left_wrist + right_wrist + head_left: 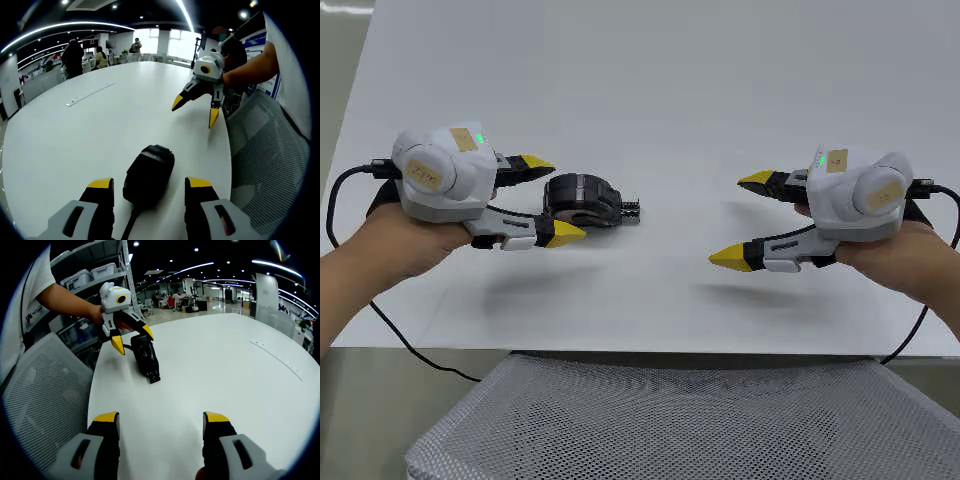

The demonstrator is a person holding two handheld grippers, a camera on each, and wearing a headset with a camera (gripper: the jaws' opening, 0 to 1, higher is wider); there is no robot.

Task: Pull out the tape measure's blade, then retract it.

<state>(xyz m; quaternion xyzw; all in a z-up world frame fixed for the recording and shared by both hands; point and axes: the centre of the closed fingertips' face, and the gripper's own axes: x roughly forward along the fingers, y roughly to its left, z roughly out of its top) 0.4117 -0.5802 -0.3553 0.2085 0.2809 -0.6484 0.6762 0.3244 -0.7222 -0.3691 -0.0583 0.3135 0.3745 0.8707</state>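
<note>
A black tape measure [582,199] lies on the white table, its blade hook end pointing right toward the table's middle. My left gripper [552,197] is open, its yellow-tipped jaws on either side of the tape measure's [148,174] rear part without closing on it. From the right gripper view the tape measure [146,357] sits between the left gripper's [132,338] jaws. My right gripper [745,218] hangs open over bare table to the right, apart from the tape measure, with nothing between its fingers. It shows as well in the left gripper view, right gripper [196,107].
The white table [650,90] stretches far back. A grey mesh chair back [650,420] stands at the table's near edge. A thin metal ruler [89,94] lies far off on the table. Cables trail from both grippers.
</note>
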